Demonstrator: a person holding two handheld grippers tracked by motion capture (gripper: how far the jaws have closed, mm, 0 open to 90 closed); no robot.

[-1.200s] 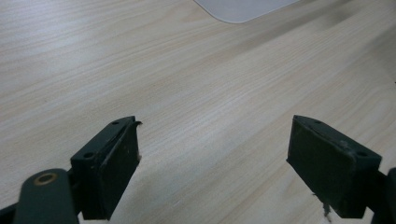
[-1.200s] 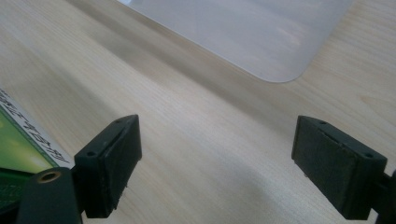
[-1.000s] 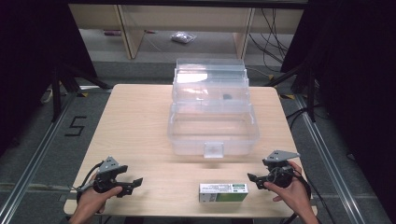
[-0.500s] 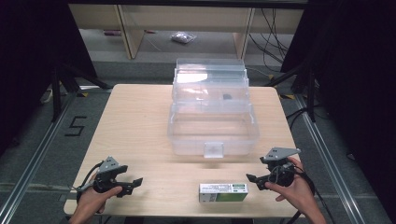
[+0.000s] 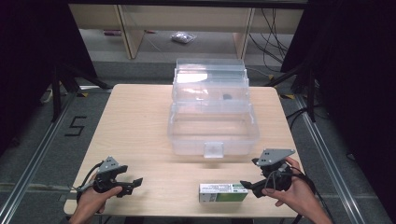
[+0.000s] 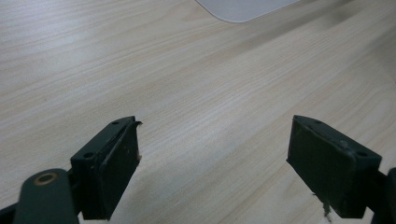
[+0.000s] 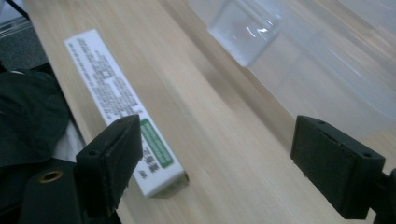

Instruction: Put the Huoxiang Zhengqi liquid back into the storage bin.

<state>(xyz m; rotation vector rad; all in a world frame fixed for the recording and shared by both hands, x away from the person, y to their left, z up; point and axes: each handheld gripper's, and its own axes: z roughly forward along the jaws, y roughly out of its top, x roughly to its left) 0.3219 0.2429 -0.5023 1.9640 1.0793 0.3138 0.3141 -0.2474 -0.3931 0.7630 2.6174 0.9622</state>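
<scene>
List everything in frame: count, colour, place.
Light wooden table: 1, pale wood, centre.
Clear plastic storage box: 1, transparent, lid open, table centre-far; small dark item inside, unidentifiable.
White-and-green cardboard carton: 1, lying flat, near edge, beside right gripper.
Clear bag: 1, floor beyond table.
Black floor marking "5": 1, left of table.
Left gripper: black, open, near-left, hand-held.
Right gripper: black, open, near-right, at carton's end.

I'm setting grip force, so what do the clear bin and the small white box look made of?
The clear lidded storage bin looks like glossy transparent plastic: the table shows through its walls. The small white-and-green printed box looks like matte printed cardboard, with crisp folded edges, though coated card is possible.
</scene>
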